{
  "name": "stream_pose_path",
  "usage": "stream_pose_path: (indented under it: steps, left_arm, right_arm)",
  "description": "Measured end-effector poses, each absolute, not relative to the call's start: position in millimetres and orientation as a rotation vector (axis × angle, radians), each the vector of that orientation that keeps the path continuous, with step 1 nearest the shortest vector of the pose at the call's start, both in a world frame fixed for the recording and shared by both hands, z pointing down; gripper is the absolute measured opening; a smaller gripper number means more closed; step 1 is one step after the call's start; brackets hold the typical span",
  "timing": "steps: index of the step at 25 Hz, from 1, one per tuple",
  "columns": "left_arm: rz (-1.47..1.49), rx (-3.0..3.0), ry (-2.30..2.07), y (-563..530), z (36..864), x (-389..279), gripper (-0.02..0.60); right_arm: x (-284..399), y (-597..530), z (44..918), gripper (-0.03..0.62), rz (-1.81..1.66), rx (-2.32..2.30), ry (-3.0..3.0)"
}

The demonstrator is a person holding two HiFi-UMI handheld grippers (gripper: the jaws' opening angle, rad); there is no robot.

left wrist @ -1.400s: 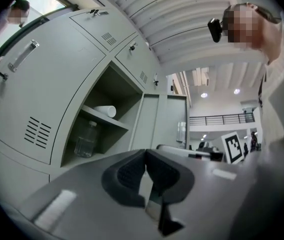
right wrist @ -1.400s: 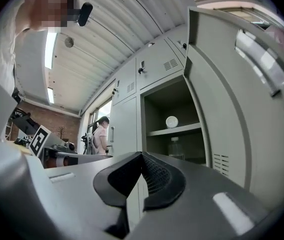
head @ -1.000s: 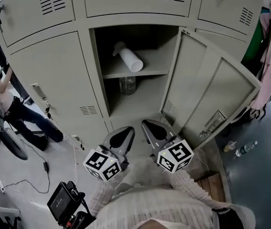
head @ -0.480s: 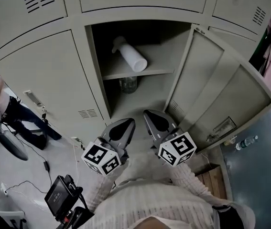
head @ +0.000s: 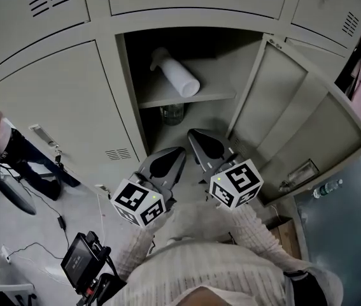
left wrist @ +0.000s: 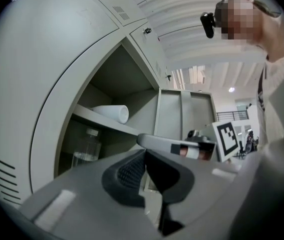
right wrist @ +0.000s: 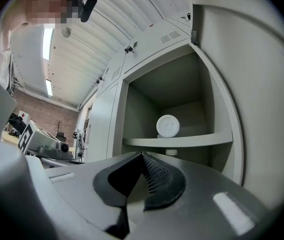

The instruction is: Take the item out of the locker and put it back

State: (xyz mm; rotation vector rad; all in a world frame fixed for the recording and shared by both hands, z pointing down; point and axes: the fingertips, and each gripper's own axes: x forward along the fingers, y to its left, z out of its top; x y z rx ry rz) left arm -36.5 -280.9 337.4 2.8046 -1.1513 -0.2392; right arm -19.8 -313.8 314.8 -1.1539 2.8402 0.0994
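Note:
The locker (head: pixel 129 101) stands open, its door (head: pixel 295 120) swung out to the right. A white bottle (head: pixel 176 74) lies on its side on the inner shelf (head: pixel 186 99); it shows too in the left gripper view (left wrist: pixel 110 113) and end-on in the right gripper view (right wrist: pixel 168 126). A clear jar (head: pixel 172 113) stands under the shelf. My left gripper (head: pixel 181 151) and right gripper (head: pixel 191 133) are side by side just in front of the lower compartment, both shut with nothing between their fingers and touching nothing.
Closed locker doors (head: pixel 59 107) surround the opening. A person's legs (head: pixel 27 161) are at the far left beside a wheel (head: pixel 2 183). Cables and a black device (head: pixel 84 266) lie on the floor, and plastic bottles (head: pixel 326 189) stand at the right.
Both grippers have edged up toward the locker opening, the right one further. The bottle and jar have not moved.

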Motion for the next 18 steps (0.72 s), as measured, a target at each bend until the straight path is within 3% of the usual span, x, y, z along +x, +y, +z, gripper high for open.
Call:
stream_pose_path:
  steps: [4,9,14,18]
  left_arm:
    - [-0.253,2.819,-1.165,-283.9,329.9,-41.9,0.008]
    - [-0.270,2.845,-1.170,-284.5,320.9,-46.5,0.008]
    - [-0.303,2.849,-1.181,-284.7,315.0,-54.7,0.008]
    - [-0.335,2.844,-1.169,-285.5,315.3,-56.8,0.008]
  right_arm:
    - [-21.0,-327.1,288.6,0.001,0.194,-1.192,2.806]
    - [-22.5,-344.0,255.3,0.095,0.287,-1.217,2.735]
    - [-25.2,-360.9,236.3,0.253,0.345,-1.276,2.701]
    - [-28.4,-373.4,234.2,0.343,0.367,-1.335,2.730]
